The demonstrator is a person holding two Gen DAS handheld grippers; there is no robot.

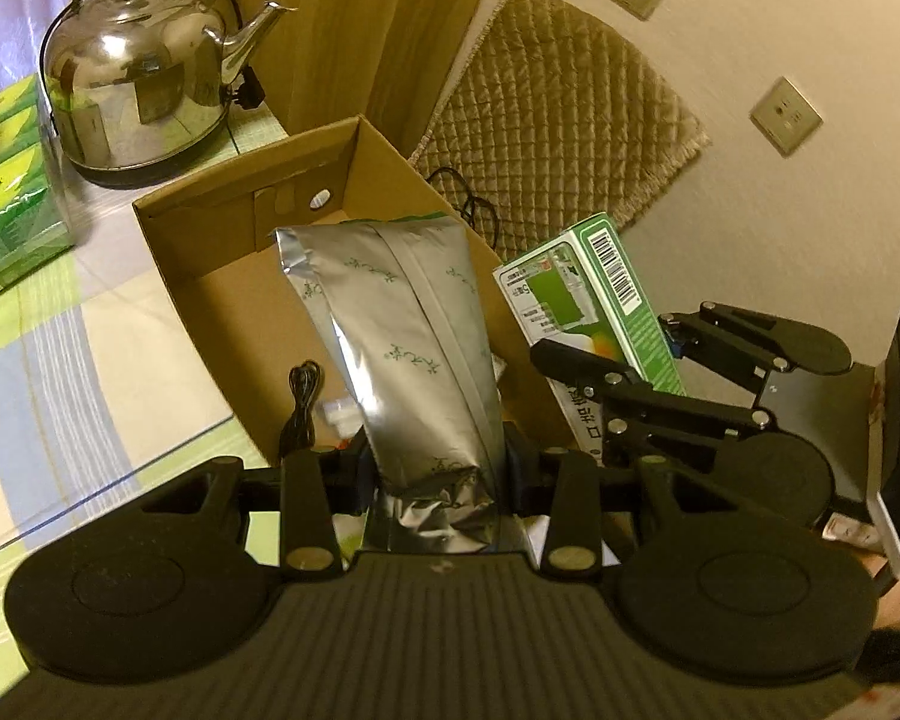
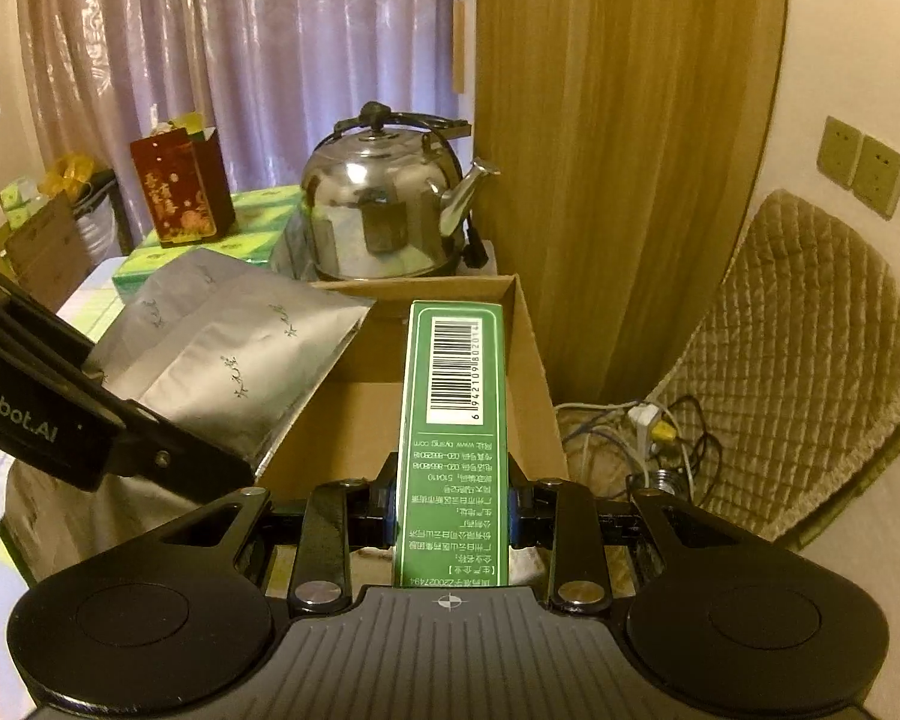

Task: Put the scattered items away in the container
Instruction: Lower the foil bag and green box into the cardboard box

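My left gripper (image 1: pixel 435 456) is shut on a silver foil pouch (image 1: pixel 402 330), which sticks up over the open cardboard box (image 1: pixel 210 222). The same silver foil pouch (image 2: pixel 240 360) shows at the left of the right wrist view, leaning over the cardboard box (image 2: pixel 534 348). My right gripper (image 2: pixel 450 510) is shut on a long green box with a barcode (image 2: pixel 450 420), held above the cardboard box's near right side. In the left wrist view that green box (image 1: pixel 588 306) and the right gripper (image 1: pixel 606 372) sit just right of the cardboard box. A black cable coil (image 1: pixel 300 408) lies inside.
A steel kettle (image 1: pixel 138 72) stands behind the cardboard box, with green tissue packs (image 1: pixel 6 198) to its left. A red gift bag (image 2: pixel 180 186) sits further back. A quilted cushion (image 2: pixel 810 360) leans on the wall, above tangled cables and a power strip (image 2: pixel 654 426).
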